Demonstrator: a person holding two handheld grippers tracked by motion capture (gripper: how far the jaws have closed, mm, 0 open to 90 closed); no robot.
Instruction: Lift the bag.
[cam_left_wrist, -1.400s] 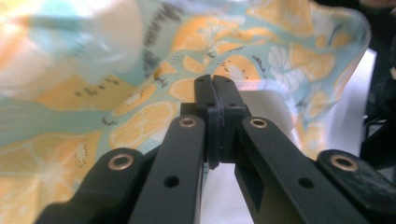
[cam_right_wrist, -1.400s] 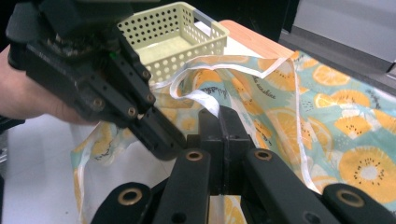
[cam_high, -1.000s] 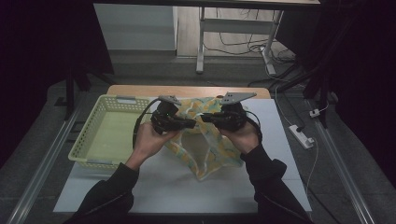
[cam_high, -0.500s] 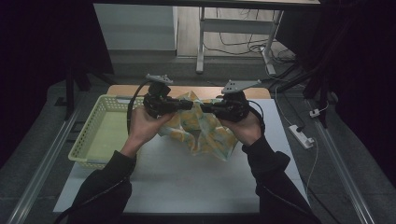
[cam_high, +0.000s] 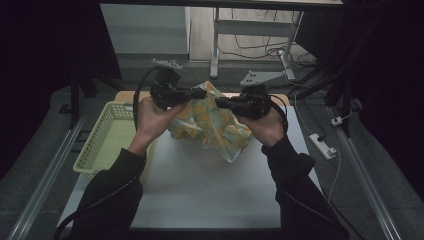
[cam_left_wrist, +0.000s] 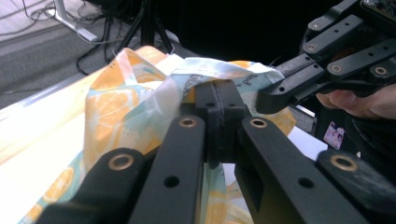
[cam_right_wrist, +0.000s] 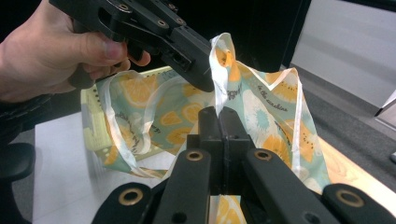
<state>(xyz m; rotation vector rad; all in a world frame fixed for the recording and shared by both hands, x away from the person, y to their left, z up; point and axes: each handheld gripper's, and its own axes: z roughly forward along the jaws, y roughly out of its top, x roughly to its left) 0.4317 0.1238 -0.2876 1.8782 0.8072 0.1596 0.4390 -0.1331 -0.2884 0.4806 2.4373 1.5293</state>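
Hanging above the table, bag is pinched at its top edge by both grippers: left gripper and right gripper, jaws clamped on the fabric. Basket sits left, near.

- The table has a white mat over most of its top; a strip of bare wood shows along the far edge.
- A pale yellow-green slotted basket sits on the tabletop's left edge, toward the far left corner.
- The near half of the white surface lies bare.
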